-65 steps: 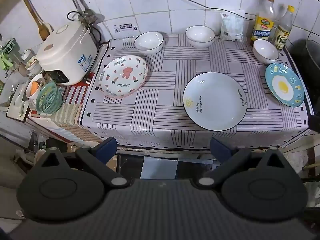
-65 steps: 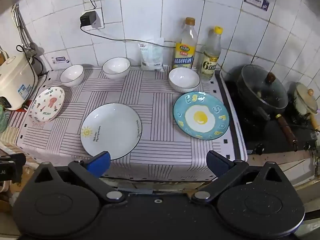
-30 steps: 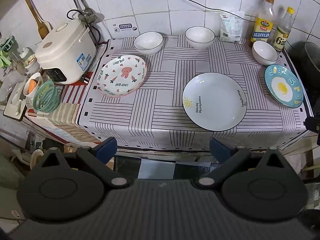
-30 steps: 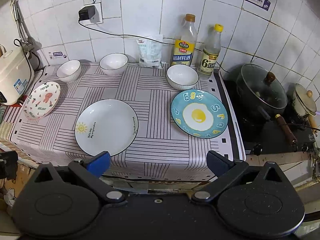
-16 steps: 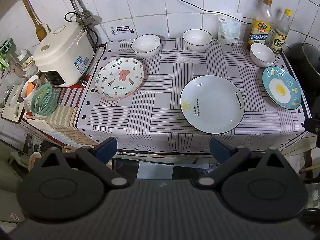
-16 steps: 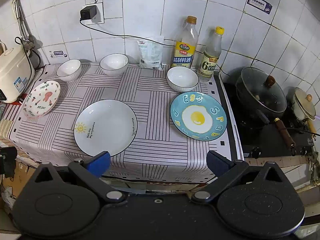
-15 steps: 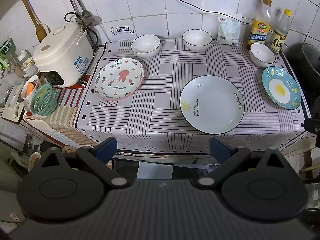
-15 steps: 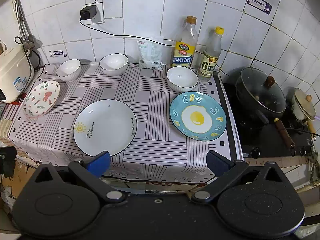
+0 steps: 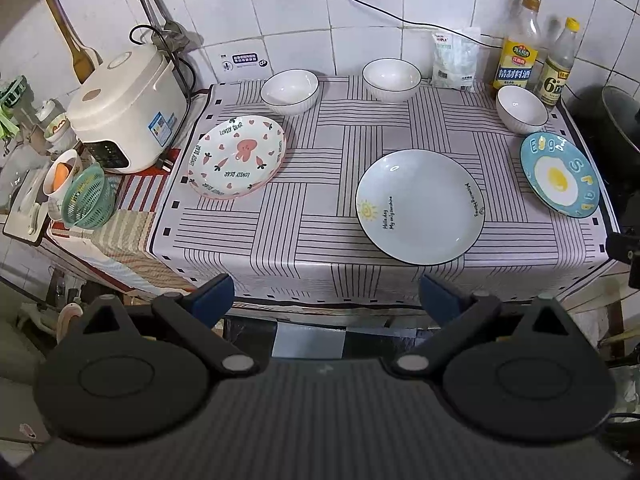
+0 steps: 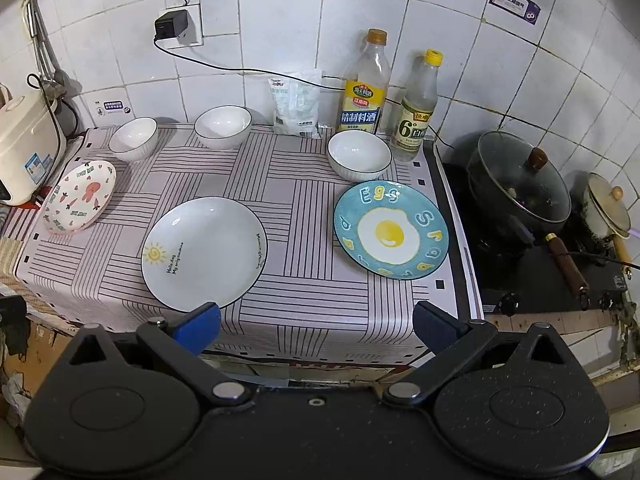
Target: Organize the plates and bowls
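On the striped cloth lie three plates: a pink rabbit plate (image 9: pixel 238 156) (image 10: pixel 79 197) at the left, a large white sun plate (image 9: pixel 420 206) (image 10: pixel 204 253) in the middle, and a blue egg plate (image 9: pixel 560 174) (image 10: pixel 391 229) at the right. Three white bowls stand behind them: the left bowl (image 9: pixel 289 91) (image 10: pixel 133 138), the middle bowl (image 9: pixel 391 79) (image 10: pixel 223 126) and the right bowl (image 9: pixel 521 109) (image 10: pixel 359 161). My left gripper (image 9: pixel 326 298) and right gripper (image 10: pixel 316 326) hang open and empty in front of the table's near edge, apart from all dishes.
A rice cooker (image 9: pixel 124 108) and a green basket (image 9: pixel 89 198) stand left of the cloth. Two bottles (image 10: pixel 364 88) and a bag (image 10: pixel 295 104) line the tiled wall. A lidded pot (image 10: pixel 520 184) sits on the stove at right.
Both grippers have drifted slightly, so the table sits a little differently in each view. No dish has moved and both grippers stay open.
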